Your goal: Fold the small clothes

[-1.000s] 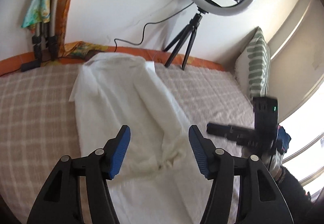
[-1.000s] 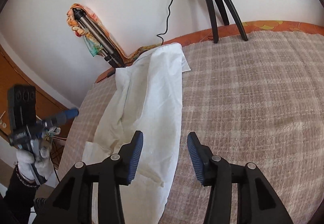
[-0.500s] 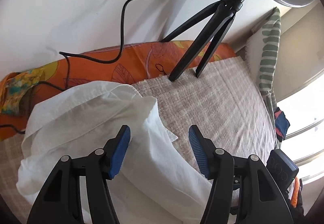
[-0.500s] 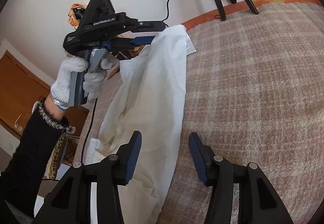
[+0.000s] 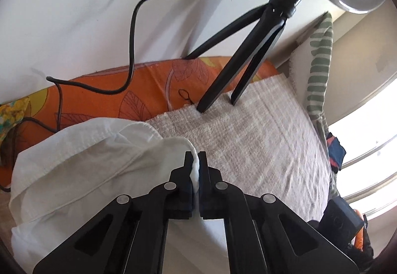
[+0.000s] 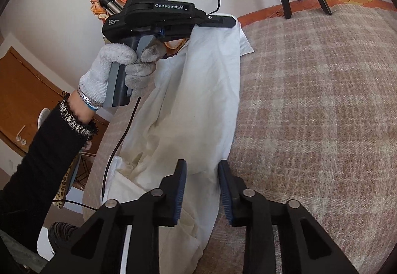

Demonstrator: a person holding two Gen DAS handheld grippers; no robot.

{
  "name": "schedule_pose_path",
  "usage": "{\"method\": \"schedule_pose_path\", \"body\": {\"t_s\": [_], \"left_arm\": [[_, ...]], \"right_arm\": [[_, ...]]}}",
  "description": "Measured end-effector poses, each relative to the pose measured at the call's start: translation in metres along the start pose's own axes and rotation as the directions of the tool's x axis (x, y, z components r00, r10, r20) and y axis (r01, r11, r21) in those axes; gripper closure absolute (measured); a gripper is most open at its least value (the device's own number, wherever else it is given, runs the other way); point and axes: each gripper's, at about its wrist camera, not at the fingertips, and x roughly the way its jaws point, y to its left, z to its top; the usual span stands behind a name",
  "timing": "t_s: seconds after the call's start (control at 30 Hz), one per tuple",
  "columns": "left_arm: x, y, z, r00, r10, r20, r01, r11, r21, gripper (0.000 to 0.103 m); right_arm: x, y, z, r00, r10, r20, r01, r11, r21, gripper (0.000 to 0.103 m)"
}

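A: Start on your left. Why are the left tongs (image 5: 195,162) pinched together like that?

B: They're clamped on a far corner of the white garment (image 5: 82,165), near the wall end of the bed (image 5: 260,140). You can see cloth squeezed between the two jaws. From the right camera, your gloved left hand (image 6: 119,68) holds that tool raised, so the cloth (image 6: 198,105) hangs from it down to the bed: a lifted corner is what lets you carry the top edge over for a fold

A: And the rest of the garment?

B: It lies lengthways along the plaid blanket (image 6: 322,112), rumpled at the near end, one long edge running toward you

A: The right tongs (image 6: 202,189)?

B: Parted, gripping nothing. They hover right over the near part of that long edge, cloth showing in the gap between the jaws. I'd judge you've set them there to take the lower corner, so both ends move together and the fold stays square

A: Anything to mind?

B: The tripod (image 5: 238,63) stands just beyond the pinched corner, with its cable (image 5: 134,26) trailing nearby
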Motion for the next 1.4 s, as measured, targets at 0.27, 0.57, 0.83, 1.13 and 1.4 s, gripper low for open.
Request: {"method": "schedule_pose_path", "body": {"t_s": [0.27, 0.57, 0.83, 1.13, 1.4], "left_arm": [[0.028, -0.011, 0.014, 0.995, 0.096, 0.029, -0.097, 0.994, 0.045, 0.102], [0.042, -0.023, 0.022, 0.98, 0.185, 0.08, -0.189, 0.981, 0.048, 0.101], [-0.07, -0.04, 0.013, 0.957, 0.169, 0.234, -0.188, 0.98, 0.061, 0.093], [-0.14, 0.029, -0.079, 0.95, 0.245, 0.193, -0.252, 0.968, 0.01, 0.093], [-0.099, 0.071, -0.101, 0.937, 0.321, 0.135, -0.319, 0.947, -0.04, 0.093]], "right_arm": [[-0.018, 0.005, -0.012, 0.993, -0.059, 0.098, 0.06, 0.998, -0.005, 0.103], [-0.037, 0.01, -0.011, 0.979, -0.144, 0.145, 0.149, 0.989, -0.021, 0.074], [-0.033, 0.051, 0.048, 0.983, -0.112, 0.145, 0.148, 0.951, -0.27, 0.075], [0.032, 0.013, 0.111, 0.992, -0.112, 0.052, 0.121, 0.967, -0.225, 0.075], [0.05, -0.024, 0.123, 0.958, -0.281, 0.061, 0.287, 0.951, -0.114, 0.078]]}}
